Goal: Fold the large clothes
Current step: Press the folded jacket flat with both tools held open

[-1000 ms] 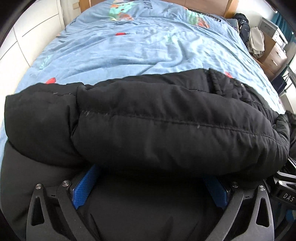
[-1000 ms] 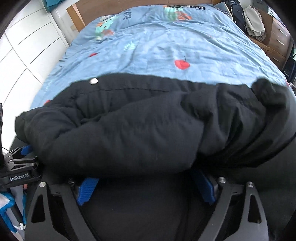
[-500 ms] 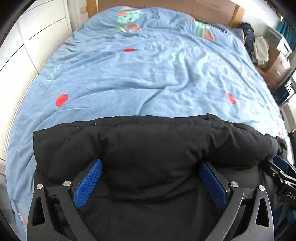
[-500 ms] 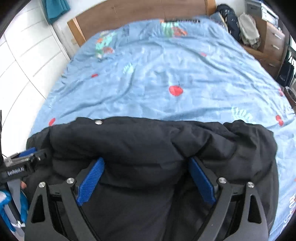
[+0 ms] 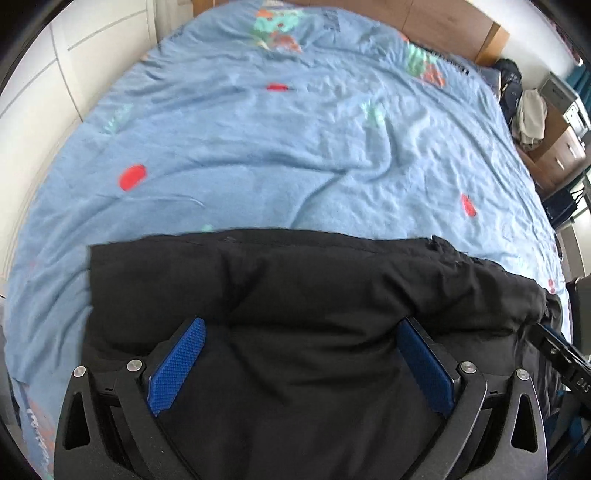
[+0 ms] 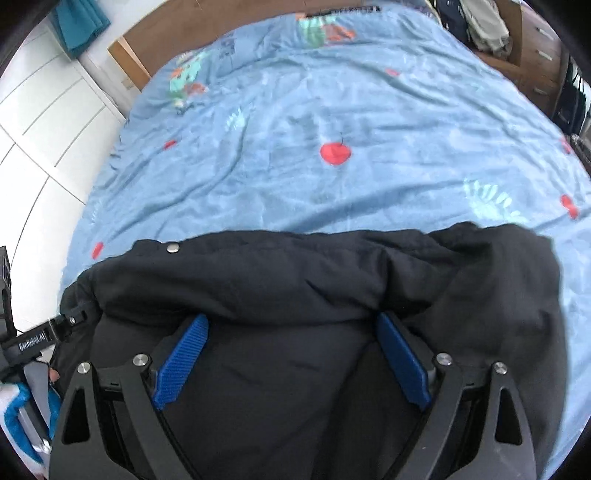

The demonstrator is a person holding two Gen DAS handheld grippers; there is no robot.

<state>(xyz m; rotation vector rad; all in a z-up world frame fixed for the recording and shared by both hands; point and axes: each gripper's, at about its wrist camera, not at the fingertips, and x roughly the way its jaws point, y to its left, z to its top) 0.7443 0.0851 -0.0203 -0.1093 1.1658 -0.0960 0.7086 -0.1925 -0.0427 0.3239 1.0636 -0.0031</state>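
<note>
Black puffy jacket folded in a bundle along near edge of bed, on blue printed duvet, snap button showing on its far fold. Left gripper spread wide, blue pads flanking the jacket, not pinching it. Right gripper same, released and wide, pads either side of the jacket fabric; wooden headboard at far edge.

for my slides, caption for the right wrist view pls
Right gripper, jaws wide, over a black padded jacket on a blue bedspread.
</note>
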